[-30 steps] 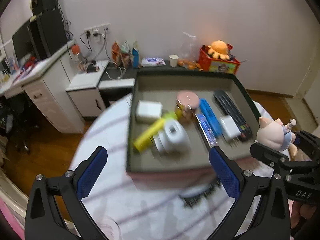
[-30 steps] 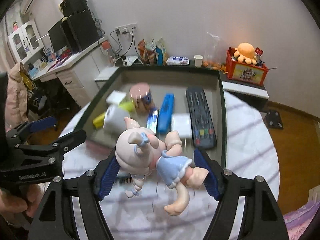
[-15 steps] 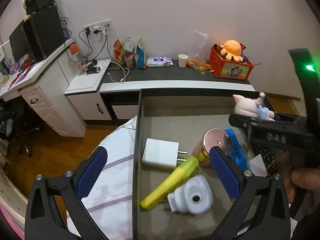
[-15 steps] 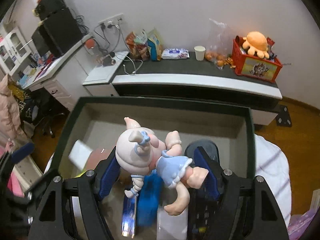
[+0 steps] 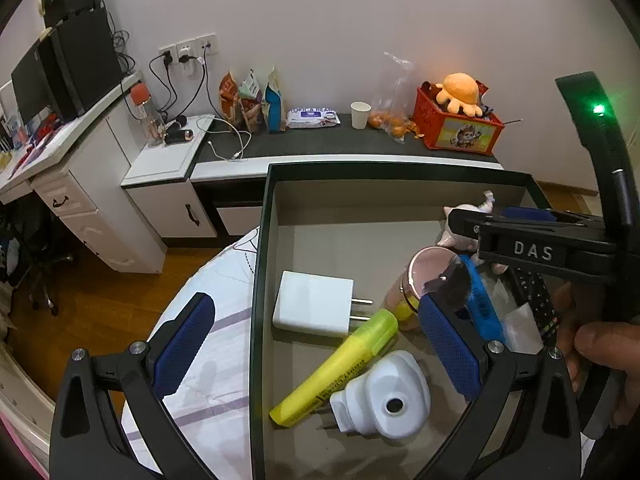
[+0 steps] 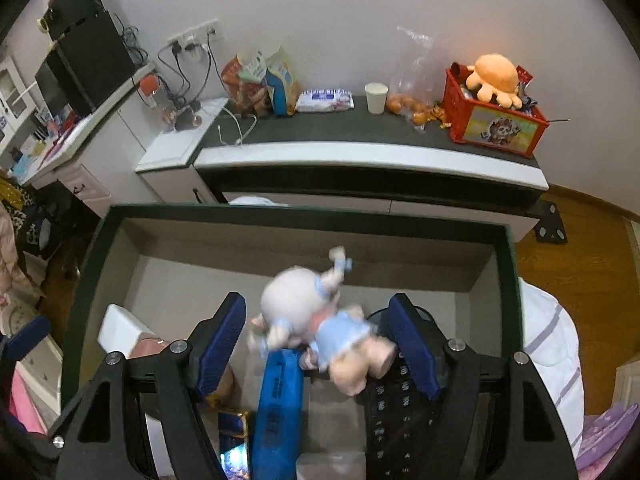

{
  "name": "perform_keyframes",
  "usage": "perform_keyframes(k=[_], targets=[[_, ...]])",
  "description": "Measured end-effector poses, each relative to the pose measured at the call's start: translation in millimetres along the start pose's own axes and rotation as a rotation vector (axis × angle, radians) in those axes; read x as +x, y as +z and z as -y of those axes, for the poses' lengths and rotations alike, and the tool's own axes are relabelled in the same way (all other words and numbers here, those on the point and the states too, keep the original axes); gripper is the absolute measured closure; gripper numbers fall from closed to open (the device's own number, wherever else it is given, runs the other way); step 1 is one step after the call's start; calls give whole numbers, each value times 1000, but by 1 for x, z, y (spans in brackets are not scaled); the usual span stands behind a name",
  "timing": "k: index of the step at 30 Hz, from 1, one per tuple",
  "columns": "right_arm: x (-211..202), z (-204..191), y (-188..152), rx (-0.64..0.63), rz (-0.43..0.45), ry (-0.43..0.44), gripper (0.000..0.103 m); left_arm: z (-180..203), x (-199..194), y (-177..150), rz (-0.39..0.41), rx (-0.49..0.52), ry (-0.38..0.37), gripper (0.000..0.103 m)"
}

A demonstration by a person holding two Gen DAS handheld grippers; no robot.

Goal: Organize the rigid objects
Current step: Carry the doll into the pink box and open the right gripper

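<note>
The right gripper (image 6: 318, 344), jaws spread, stands directly over the blurred doll (image 6: 316, 320) dropping into the box (image 6: 304, 218).

A lived-in home room: at 12 o'clock a low cabinet (image 6: 368, 152) holds snack bags (image 6: 260, 80) and a toy crate (image 6: 494, 120); at 10 o'clock a desk (image 5: 60, 140) with monitor (image 5: 76, 68); wood floor (image 5: 96, 300).

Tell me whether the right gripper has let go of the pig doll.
Released. The right gripper is open, its blue pads clear of the pig doll, which is motion-blurred between them, over the blue case inside the box.
</note>
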State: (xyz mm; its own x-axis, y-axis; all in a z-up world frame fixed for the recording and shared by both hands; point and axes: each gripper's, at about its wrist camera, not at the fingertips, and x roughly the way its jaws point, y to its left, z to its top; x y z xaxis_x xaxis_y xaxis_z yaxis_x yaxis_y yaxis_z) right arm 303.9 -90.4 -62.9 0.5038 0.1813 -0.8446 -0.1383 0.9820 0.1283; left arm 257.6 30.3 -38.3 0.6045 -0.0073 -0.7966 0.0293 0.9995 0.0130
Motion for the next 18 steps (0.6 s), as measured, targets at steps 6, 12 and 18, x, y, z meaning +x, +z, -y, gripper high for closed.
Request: perform_keyframes(k=[6,12,18], targets=[[-26,-4,-14,-5,36,-1,23,6,-20,-7,19,9,7,0],[-70,0,-47,-2,91,-3,23,12,-46,-20,42,17,3,0],[-113,-1,-95,9,135,3,23,21,-74,-49,49,26,-4,0]])
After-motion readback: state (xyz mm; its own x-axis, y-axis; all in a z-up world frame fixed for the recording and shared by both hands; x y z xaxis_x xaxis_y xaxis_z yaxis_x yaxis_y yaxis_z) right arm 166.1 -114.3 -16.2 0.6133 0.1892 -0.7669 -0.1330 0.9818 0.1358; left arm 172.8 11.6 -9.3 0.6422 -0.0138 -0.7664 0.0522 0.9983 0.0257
